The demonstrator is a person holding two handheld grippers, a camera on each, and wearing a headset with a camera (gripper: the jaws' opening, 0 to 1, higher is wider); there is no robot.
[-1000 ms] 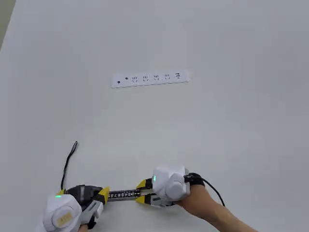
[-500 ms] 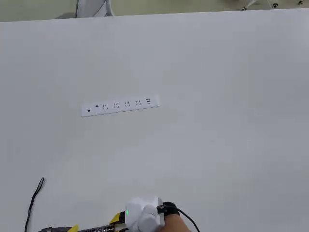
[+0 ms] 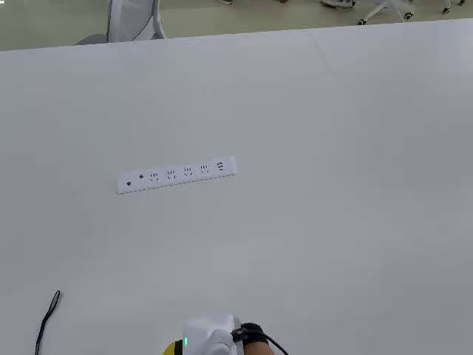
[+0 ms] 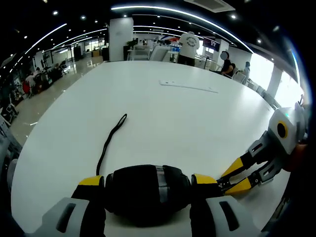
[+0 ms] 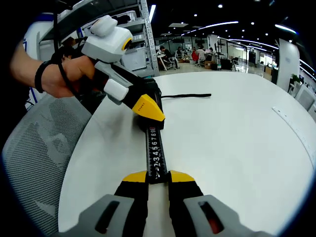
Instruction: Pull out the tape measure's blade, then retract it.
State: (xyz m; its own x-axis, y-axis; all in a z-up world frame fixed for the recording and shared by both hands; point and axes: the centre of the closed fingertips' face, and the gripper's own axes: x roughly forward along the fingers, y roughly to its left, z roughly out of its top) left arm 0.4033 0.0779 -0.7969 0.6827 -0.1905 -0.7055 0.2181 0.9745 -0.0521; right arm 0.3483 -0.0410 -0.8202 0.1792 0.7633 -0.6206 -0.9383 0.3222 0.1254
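The black tape measure [image 4: 147,190] sits between the yellow-tipped jaws of my left gripper [image 4: 148,181], which is shut on its body. Its black wrist strap [image 4: 111,140] trails across the table. A short length of blade [image 5: 154,148] with white numbers runs from the case [image 5: 154,94] to my right gripper [image 5: 158,176], shut on the blade's end. In the left gripper view the right gripper [image 4: 236,178] comes in from the right. In the right gripper view the left gripper [image 5: 148,109] is held by a hand. At the head view's bottom edge is the right gripper [image 3: 177,349].
A white power strip [image 3: 177,174] lies flat mid-table, well beyond the grippers. The strap's loop end [image 3: 46,322] lies at the lower left. The white table [image 3: 332,185] stretches wide to the right and back. A mesh chair back [image 5: 34,163] stands by the near edge.
The head camera has tilted upward, so the grippers and the tape have sunk to the bottom edge of the picture. No movement of the things themselves can be told.
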